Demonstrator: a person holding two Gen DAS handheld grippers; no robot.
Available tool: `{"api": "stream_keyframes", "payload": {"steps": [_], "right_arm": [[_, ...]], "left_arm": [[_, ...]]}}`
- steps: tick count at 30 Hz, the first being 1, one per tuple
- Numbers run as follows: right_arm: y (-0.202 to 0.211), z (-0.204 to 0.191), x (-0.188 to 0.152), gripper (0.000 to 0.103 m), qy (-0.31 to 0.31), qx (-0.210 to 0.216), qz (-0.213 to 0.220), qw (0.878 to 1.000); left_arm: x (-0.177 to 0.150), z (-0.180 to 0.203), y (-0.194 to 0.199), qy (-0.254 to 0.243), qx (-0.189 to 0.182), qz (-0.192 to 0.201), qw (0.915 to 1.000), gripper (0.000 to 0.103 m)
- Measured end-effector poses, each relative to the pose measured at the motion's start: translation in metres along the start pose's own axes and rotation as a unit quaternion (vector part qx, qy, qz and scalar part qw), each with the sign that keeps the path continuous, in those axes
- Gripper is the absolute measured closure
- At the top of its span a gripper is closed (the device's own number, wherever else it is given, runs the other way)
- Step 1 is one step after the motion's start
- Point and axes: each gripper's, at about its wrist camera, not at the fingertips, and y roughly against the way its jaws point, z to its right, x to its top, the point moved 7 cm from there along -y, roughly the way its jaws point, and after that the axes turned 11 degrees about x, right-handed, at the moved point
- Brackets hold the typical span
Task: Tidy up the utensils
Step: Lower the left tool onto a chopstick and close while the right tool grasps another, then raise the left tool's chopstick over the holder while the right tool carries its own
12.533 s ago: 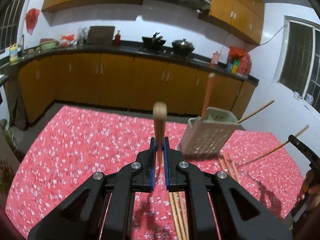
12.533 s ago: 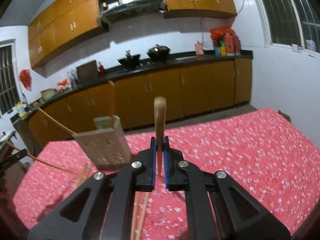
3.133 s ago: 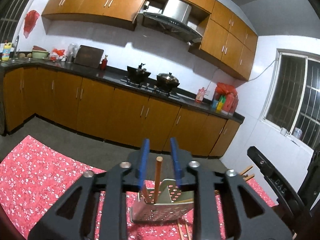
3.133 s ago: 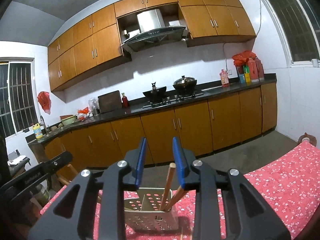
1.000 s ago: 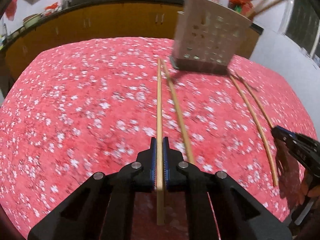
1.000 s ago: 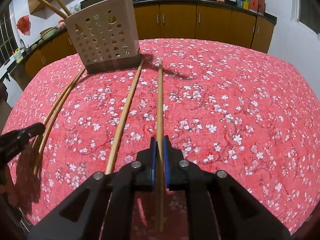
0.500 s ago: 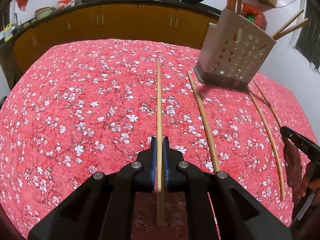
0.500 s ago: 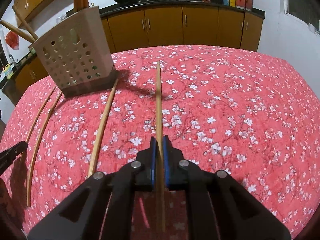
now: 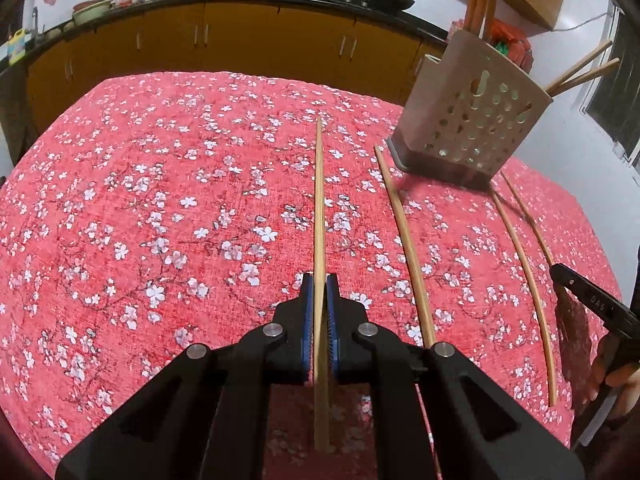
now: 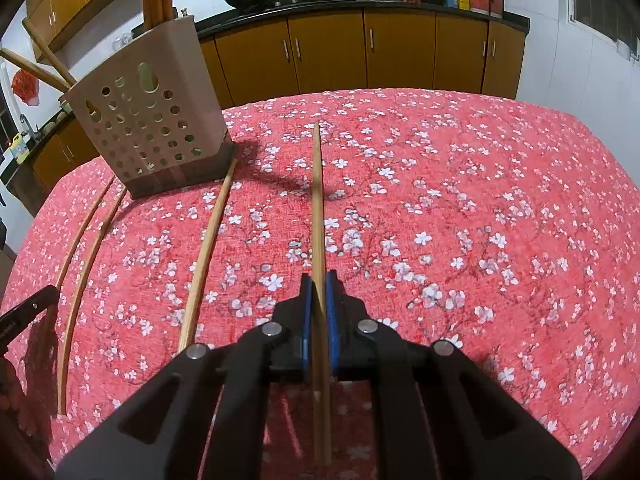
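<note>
Gripping one chopstick [image 9: 319, 216] apiece, both tools have come back from the perforated holder [image 9: 472, 120], where they hung open above its slots about three seconds ago; now each is clamped on a fresh stick down at the red floral worktop [image 9: 140, 200]. That reads as one drop-off finished and the next pickup made. Left tool [image 9: 319, 312]: jaws narrow, blue pads pinching the stick near its butt end, tip pointing off left of the holder. Right tool [image 10: 319, 312]: same narrow pinch on its own chopstick [image 10: 317, 208], which runs out to the right of the holder [image 10: 148, 120]. Several sticks stand inside the holder already. Loose ones remain: one [image 9: 404, 232] running from the holder's base toward the camera, and a curved pair [image 9: 520, 248] on the holder's other side. Judgement: partway done; lift and carry to the holder comes next.
</note>
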Motion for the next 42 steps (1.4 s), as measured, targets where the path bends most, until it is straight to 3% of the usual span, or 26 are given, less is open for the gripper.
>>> {"api": "stream_keyframes", "payload": {"steps": [18, 21, 29, 37, 42], "right_arm": [[0.018, -0.005, -0.016, 0.095, -0.002, 0.000, 0.001, 1.000], [0.033, -0.004, -0.010, 0.095, -0.006, 0.004, 0.023, 1.000], [0.082, -0.002, 0.022, 0.095, -0.007, 0.003, 0.092, 0.996], [0.098, -0.004, 0.036, 0.095, 0.004, 0.001, 0.120, 0.993], [0.116, -0.009, 0.048, 0.095, 0.008, 0.006, 0.160, 0.987]], "left_arm": [[-0.011, 0.010, 0.009, -0.035, 0.023, 0.002, 0.9991, 0.096], [-0.008, 0.007, 0.014, -0.029, 0.016, 0.001, 0.9995, 0.096], [0.021, 0.001, 0.046, -0.012, 0.004, 0.050, 0.9986, 0.096], [0.039, 0.005, 0.068, -0.004, -0.003, 0.085, 0.9964, 0.096], [0.051, 0.006, 0.081, 0.010, -0.017, 0.103, 0.9945, 0.096]]}}
